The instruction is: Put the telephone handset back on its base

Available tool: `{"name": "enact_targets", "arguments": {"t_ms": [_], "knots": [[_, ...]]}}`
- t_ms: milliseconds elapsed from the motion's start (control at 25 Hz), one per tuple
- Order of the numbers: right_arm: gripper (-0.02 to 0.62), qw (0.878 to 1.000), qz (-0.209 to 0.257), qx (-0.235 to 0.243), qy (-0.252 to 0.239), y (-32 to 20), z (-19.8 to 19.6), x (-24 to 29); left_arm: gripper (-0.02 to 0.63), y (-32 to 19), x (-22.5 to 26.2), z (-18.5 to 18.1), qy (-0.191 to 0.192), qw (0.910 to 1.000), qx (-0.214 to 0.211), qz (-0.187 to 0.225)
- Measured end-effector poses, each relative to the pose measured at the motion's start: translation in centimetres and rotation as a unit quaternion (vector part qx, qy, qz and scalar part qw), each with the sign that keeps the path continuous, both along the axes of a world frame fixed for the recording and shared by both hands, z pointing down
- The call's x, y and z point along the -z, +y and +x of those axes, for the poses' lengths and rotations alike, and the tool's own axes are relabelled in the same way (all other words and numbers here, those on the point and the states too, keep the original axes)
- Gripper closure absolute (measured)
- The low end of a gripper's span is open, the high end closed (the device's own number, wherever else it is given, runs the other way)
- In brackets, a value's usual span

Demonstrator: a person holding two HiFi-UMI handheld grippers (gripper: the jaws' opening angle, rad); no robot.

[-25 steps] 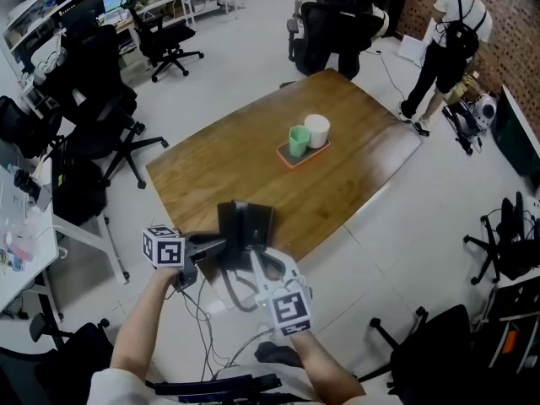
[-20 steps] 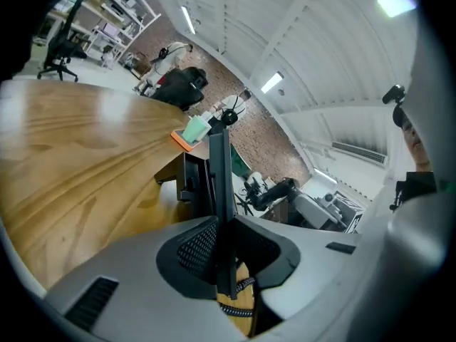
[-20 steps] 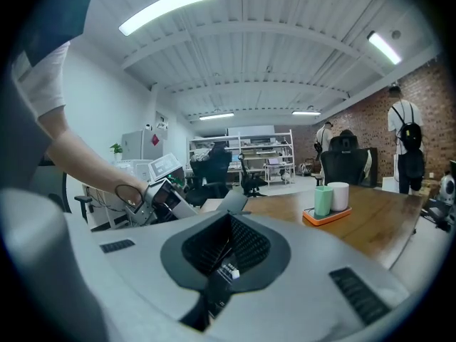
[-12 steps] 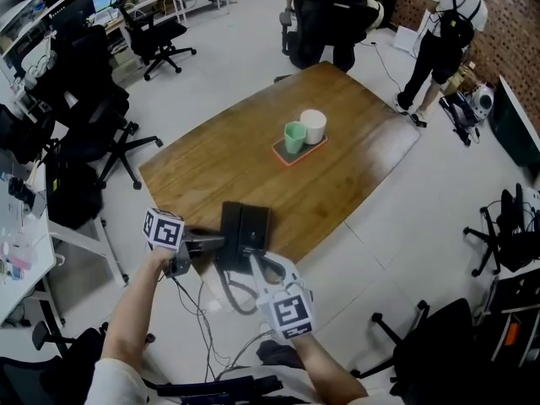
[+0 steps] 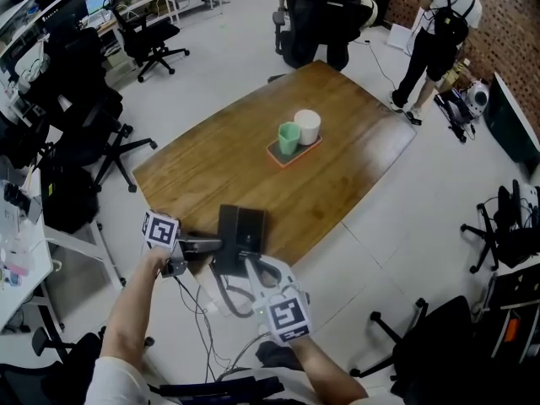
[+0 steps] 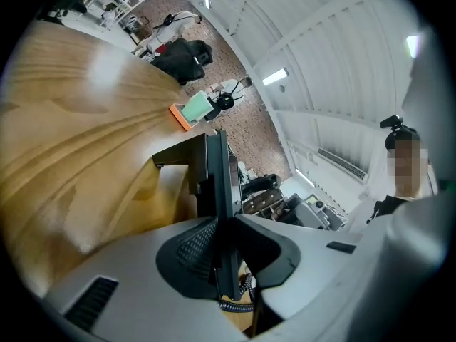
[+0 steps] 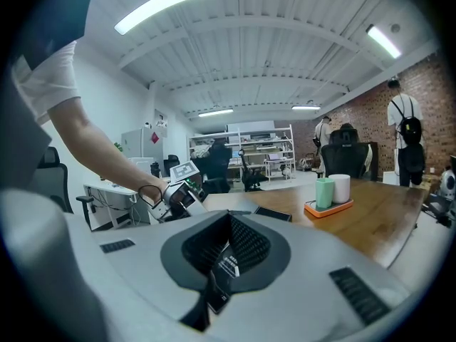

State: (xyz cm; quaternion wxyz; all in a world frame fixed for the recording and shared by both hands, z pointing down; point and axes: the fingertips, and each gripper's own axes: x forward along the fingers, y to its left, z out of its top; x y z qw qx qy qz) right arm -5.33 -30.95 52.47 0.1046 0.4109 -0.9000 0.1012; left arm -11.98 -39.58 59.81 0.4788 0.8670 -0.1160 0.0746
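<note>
Reaching in from the near left, the left gripper (image 5: 211,245) is clamped on the black telephone handset (image 5: 228,226), its jaws pressing both flat sides of the slab. The handset lies along the left side of the telephone base (image 5: 251,230). Both sit at the near edge of a large wooden table (image 5: 354,175). Whether the handset is fully seated in its cradle cannot be told from any view. The right gripper (image 5: 253,265) comes in from the near side, just right of the left one. Its jaws are closed tight on a thin black edge with a small white label, which appears to be the near edge of the base. A dark coiled cord (image 5: 224,294) hangs in a loop below the table edge, between the two grippers. Farther along the table, well apart from the telephone, an orange tray (image 5: 278,157) holds a green cup (image 5: 288,138) and a white cup (image 5: 307,126), side by side and upright. Black office chairs (image 5: 152,36) stand on the pale floor to the far left. A person with a backpack (image 5: 439,19) stands at the far right beside a brick wall.
</note>
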Motion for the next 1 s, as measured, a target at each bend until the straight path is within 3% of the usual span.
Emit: {"name": "enact_targets", "arguments": {"t_ms": [280,400,720,760,840,1000], "knots": [[0.591,1.0,-0.007,-0.004,-0.004,0.2,0.0,-0.3,0.535,-0.3,-0.5,-0.3,0.015,0.9995,0.015,-0.026],[0.591,1.0,-0.008,0.0,0.003,0.5,0.1,-0.7,0.471,-0.4,-0.9,-0.6,0.003,0.9996,0.021,-0.021],[0.591,1.0,-0.013,-0.007,-0.002,0.9,0.3,-0.8,0.434,-0.6,-1.3,-0.9,-0.007,0.9994,0.032,-0.014],[0.591,1.0,-0.013,-0.007,-0.001,0.9,0.3,-0.8,0.437,-0.5,-1.2,-0.9,0.0,0.9994,0.031,-0.014],[0.591,1.0,-0.015,-0.007,0.001,1.0,0.2,-1.1,0.537,-0.2,-0.6,-0.6,0.018,0.9994,0.025,-0.013],[0.591,1.0,-0.021,-0.004,0.005,1.3,-0.1,-1.3,0.538,0.0,-0.5,-0.6,0.032,0.999,0.025,-0.02]]}}
